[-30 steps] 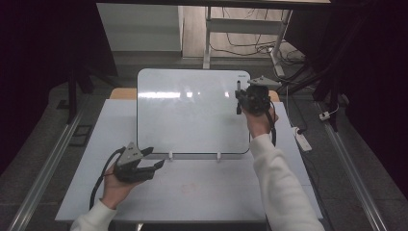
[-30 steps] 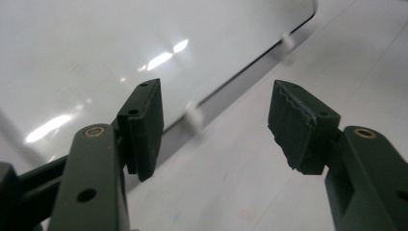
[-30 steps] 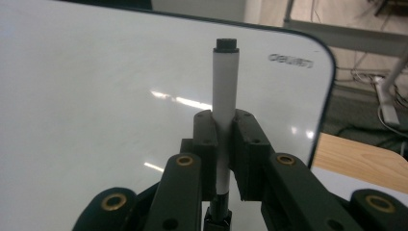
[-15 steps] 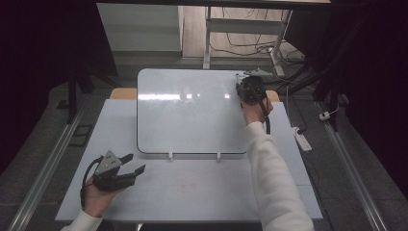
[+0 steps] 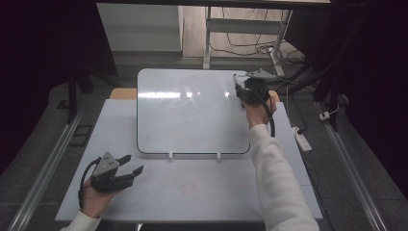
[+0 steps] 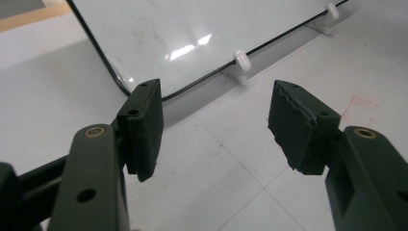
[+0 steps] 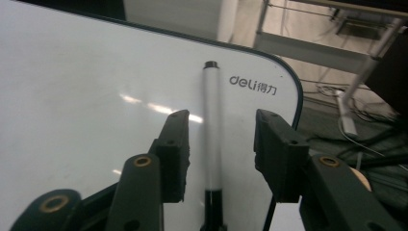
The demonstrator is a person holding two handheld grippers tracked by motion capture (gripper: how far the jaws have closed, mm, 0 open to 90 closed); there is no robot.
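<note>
Here, nearest me, the left tool [image 5: 129, 168] hovers low over the bench [image 5: 202, 192], jaws spread and empty, well apart from the work. Farther off, the right tool [image 7: 220, 144] sits at the whiteboard's [image 5: 192, 115] far right corner, its jaws just having opened and standing clear on either side of the marker [image 7: 211, 130]. The marker lies flat on the board between them, its long axis running straight ahead along the jaws, its small dark end pointing away toward the board's far edge.

white marker [image 7: 210, 130], black ends, lying flat on whiteboard [image 7: 86, 96] near far right corner.
</note>
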